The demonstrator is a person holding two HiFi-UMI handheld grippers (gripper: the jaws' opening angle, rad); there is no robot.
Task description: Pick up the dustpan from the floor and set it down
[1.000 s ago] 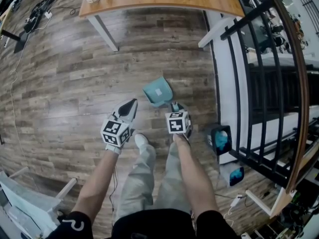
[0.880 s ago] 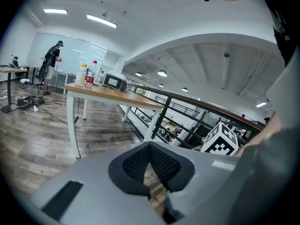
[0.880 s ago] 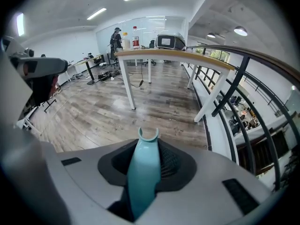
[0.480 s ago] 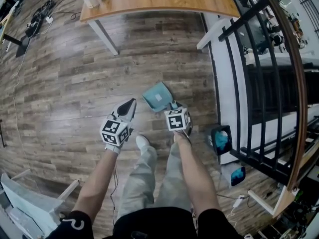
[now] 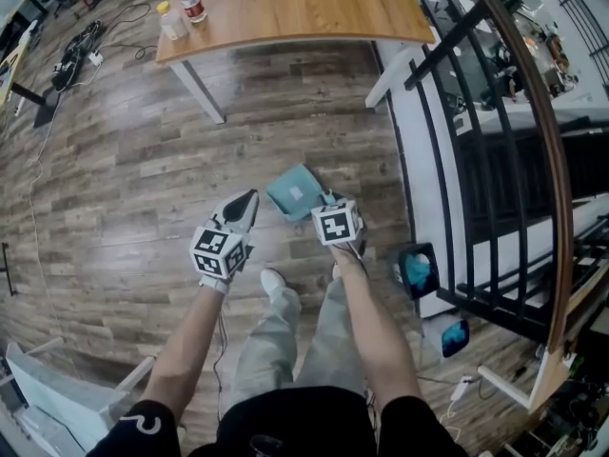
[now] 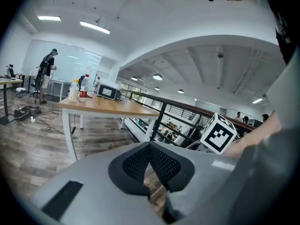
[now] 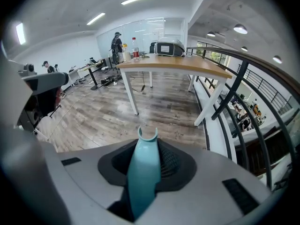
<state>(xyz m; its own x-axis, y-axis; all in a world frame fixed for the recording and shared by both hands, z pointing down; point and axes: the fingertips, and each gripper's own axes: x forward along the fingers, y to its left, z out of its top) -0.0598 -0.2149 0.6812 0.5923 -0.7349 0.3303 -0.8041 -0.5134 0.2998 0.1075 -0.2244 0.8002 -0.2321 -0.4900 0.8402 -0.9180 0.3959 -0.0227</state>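
Note:
The teal dustpan [image 5: 293, 191] hangs just ahead of my right gripper [image 5: 326, 201], above the wood floor. In the right gripper view its teal handle [image 7: 143, 172] runs up between the dark pads, and the right gripper [image 7: 149, 146] is shut on it. The pan itself is hidden there. My left gripper [image 5: 247, 201] is held to the left of the dustpan, apart from it. In the left gripper view the left gripper [image 6: 150, 146] has its pads meeting at the tips with nothing between them. The right gripper's marker cube [image 6: 218, 133] shows at the right of that view.
A wooden table [image 5: 285, 8] with bottles [image 5: 173, 19] stands ahead. A black railing [image 5: 447, 160] runs along the right, with blue objects [image 5: 419, 269] at its foot. Cables [image 5: 71, 46] lie at the far left. My shoe [image 5: 274, 281] is below the grippers.
Both grippers have risen, and the dustpan has come up with the right gripper. The table now shows more fully in the head view.

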